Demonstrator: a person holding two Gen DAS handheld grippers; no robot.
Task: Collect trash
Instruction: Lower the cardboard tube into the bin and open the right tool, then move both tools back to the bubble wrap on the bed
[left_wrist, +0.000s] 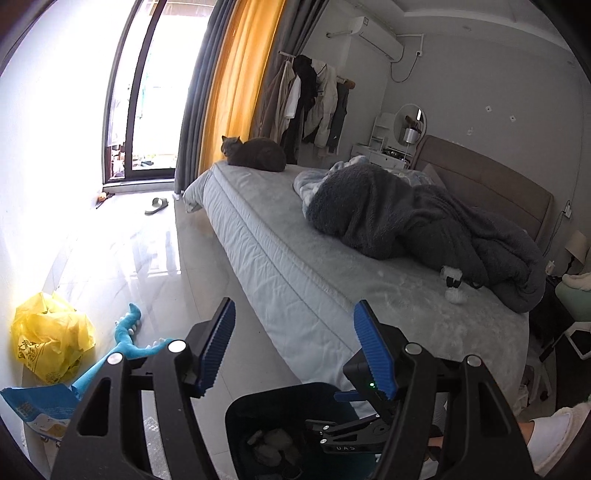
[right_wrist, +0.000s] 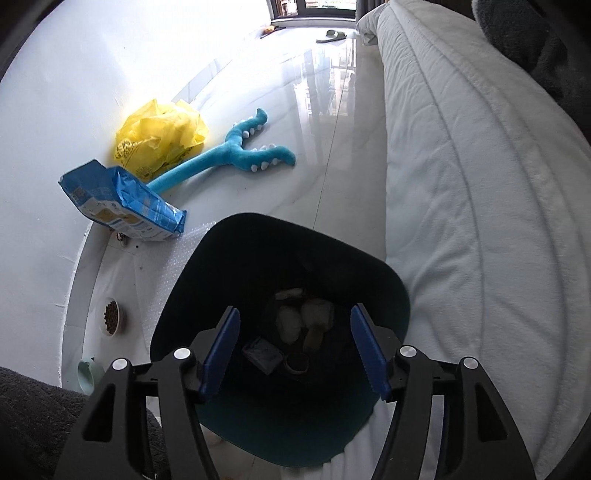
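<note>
Bin (right_wrist: 221, 251) mouth unobstructed; bed (right_wrist: 480, 221) hard against right side, blue bag (right_wrist: 125, 203) near left.

The bin (right_wrist: 258, 251) stands beside the bed (right_wrist: 480, 184), trash (right_wrist: 295, 321) inside.

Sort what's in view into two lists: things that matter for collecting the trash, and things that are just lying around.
For the job:
- black trash bin, scraps already inside
- crumpled yellow plastic bag on the floor
- blue package on the floor, possibly trash
- white tufts on the bed, possibly trash
- left gripper and right gripper, both open and empty

Just lying about:
- blue plush toy
- cat
- grey blanket
- slipper
- kibble bowl
</note>
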